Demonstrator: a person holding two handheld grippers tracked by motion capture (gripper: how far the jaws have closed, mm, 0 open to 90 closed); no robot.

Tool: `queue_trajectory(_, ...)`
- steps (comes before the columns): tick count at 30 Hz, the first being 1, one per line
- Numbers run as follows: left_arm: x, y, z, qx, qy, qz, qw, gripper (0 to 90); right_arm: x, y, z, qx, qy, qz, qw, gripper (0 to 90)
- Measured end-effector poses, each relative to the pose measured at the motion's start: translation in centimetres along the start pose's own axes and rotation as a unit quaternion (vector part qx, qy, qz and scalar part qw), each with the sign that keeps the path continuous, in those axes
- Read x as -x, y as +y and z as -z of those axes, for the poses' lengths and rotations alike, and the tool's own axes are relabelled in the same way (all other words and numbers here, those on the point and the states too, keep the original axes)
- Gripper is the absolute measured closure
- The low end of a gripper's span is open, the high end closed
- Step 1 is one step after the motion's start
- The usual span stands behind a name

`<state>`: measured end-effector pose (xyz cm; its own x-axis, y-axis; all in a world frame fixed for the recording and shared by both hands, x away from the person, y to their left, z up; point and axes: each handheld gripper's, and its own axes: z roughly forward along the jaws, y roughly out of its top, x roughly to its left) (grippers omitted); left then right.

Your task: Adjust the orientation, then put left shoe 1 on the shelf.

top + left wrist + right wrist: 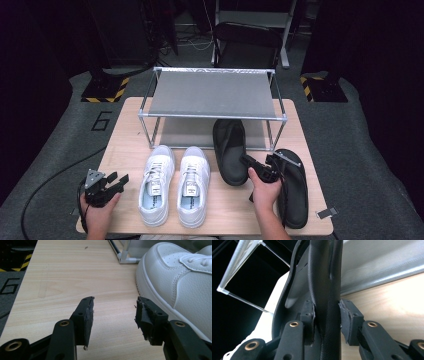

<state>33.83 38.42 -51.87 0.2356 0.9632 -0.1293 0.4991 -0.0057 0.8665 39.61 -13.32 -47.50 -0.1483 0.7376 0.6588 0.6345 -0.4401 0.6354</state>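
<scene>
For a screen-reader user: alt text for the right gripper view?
The right gripper is clamped on the edge of a black slipper. Behind it are a wooden table and a metal shoe rack.

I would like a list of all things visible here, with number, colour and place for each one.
white sneakers: 2, white, side by side on the table's front left part, toes toward the rack.
black slippers: 2, black; one lies with its toe under the rack, held at its rim by the right gripper; the other lies near the table's right edge.
shoe rack: 1, metal frame with grey shelf, at the back of the table.
table: 1, light wood.
chair: 1, dark, behind the rack.
left gripper: 1, black, open, at the front left corner beside a sneaker.
right gripper: 1, black, shut on the slipper.
</scene>
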Motion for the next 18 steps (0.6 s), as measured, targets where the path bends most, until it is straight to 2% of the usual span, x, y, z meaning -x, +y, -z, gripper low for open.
queue_trajectory(3, -0.1, 0.0, 0.1, -0.004, -0.002, 0.002, 1.0, 48.1, -0.2, 0.1, -0.5, 0.001, 0.002, 0.004, 1.0, 66.3)
queue_trajectory(4, -0.2, 0.0, 0.2, -0.006, -0.002, 0.002, 1.0, 48.1, -0.4, 0.2, -0.8, -0.002, 0.0, -0.007, 1.0, 66.3)
queue_trajectory(5, -0.2, 0.0, 0.2, 0.0, 0.0, 0.005, 1.0, 48.1, -0.5, 0.3, -1.0, -0.001, 0.005, -0.005, 1.0, 66.3)
queue_trajectory(6, -0.3, 0.0, 0.3, -0.004, -0.003, 0.004, 1.0, 48.1, -0.6, 0.4, -1.6, 0.001, 0.007, -0.012, 0.9999, 66.3)
queue_trajectory(10, -0.2, 0.0, 0.8, 0.004, 0.0, 0.003, 1.0, 48.1, -1.1, 0.6, -2.5, 0.0, 0.001, -0.016, 0.9999, 66.3)
queue_trajectory(11, -0.2, 0.0, 0.9, 0.004, 0.001, 0.002, 1.0, 48.1, -1.2, 0.6, -2.9, 0.005, 0.008, -0.011, 0.9999, 66.3)
queue_trajectory(13, -0.3, -0.1, 1.0, 0.005, 0.003, 0.006, 1.0, 48.1, -1.5, 0.7, -3.4, 0.005, 0.007, -0.009, 0.9999, 66.3)
queue_trajectory(17, -0.4, -0.2, 0.9, 0.007, 0.005, 0.01, 0.9999, 48.1, -2.0, 0.7, -4.6, 0.0, 0.004, -0.015, 0.9999, 66.3)
queue_trajectory(18, -0.4, -0.2, 1.0, 0.001, 0.004, 0.009, 1.0, 48.1, -2.0, 0.7, -4.8, -0.001, 0.005, -0.017, 0.9999, 66.3)
